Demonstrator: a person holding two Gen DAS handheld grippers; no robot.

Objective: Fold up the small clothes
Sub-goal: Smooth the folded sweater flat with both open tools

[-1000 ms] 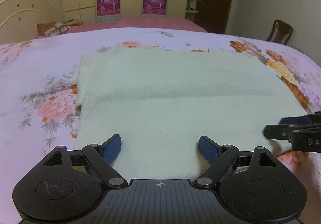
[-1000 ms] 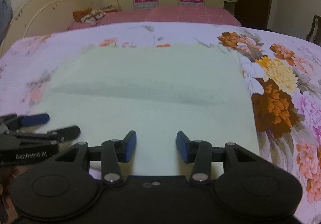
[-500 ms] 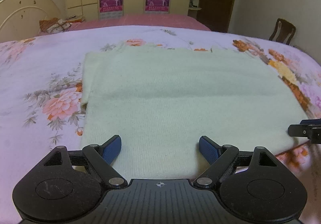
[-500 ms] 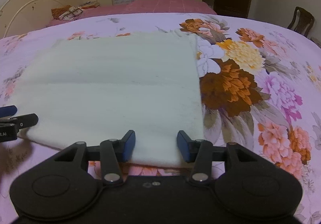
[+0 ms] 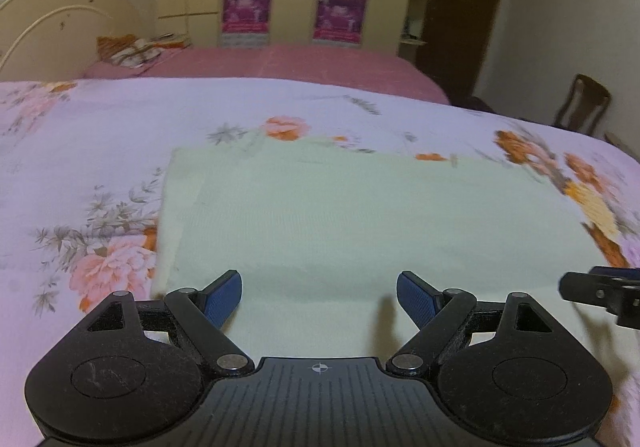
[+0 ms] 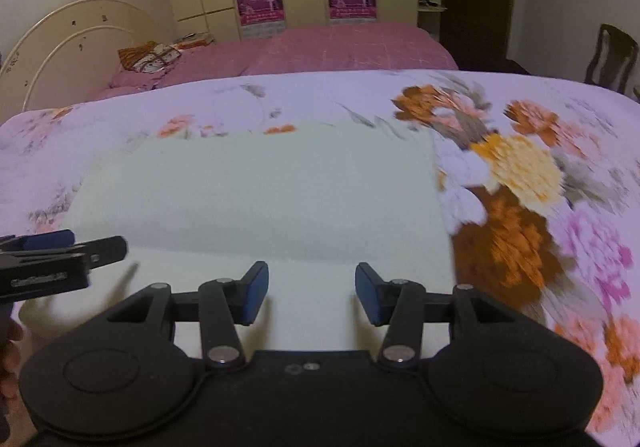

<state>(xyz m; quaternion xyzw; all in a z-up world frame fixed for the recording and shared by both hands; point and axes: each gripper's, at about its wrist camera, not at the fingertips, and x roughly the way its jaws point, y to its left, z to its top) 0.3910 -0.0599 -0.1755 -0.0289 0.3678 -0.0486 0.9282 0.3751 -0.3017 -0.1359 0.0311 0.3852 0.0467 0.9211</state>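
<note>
The pale green folded garment [image 5: 360, 223] is lying flat on the flowered bed cover [image 5: 80, 151]. The left claw [image 5: 319, 297] is hovering over the garment's near edge, fingers wide apart and empty. The right claw [image 6: 308, 293] is hanging over the same edge, half spread, gripping nothing. Its lettering is too blurred to read. Both have drawn back from the garment since half a second ago.
</note>
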